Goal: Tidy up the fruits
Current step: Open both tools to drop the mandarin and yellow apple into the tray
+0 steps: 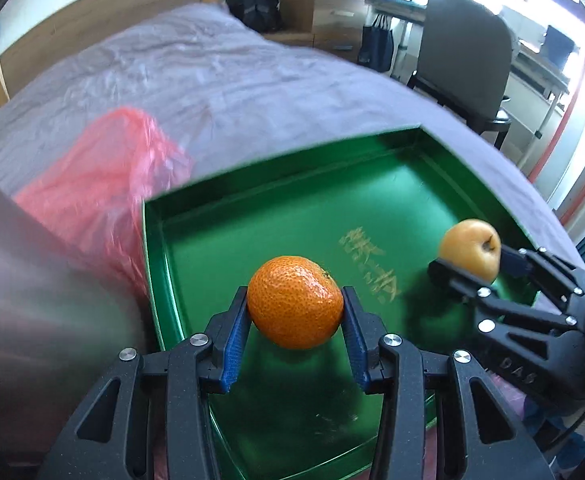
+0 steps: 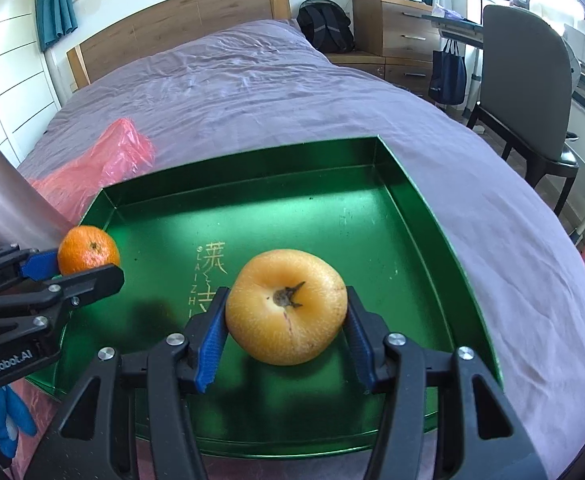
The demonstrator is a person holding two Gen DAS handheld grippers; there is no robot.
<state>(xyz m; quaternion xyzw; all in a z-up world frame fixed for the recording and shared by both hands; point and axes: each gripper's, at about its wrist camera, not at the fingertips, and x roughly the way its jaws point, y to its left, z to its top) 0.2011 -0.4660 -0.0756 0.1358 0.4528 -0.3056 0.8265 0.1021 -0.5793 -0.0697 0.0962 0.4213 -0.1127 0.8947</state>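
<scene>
In the left wrist view, the left gripper (image 1: 295, 316) pinches a mandarin (image 1: 295, 302) between its blue pads, held over the green tray (image 1: 252, 216) near its left wall, apparently so the fruit can be set down inside. The tray lies on the bed (image 1: 212, 80), a pink plastic bag (image 1: 104, 184) just beside its left edge. In the right wrist view, the right gripper (image 2: 286, 320) clamps a yellow pear (image 2: 286, 306), stem end towards the camera, over the tray's middle, well apart from the mandarin, probably to keep the two fruits from colliding.
</scene>
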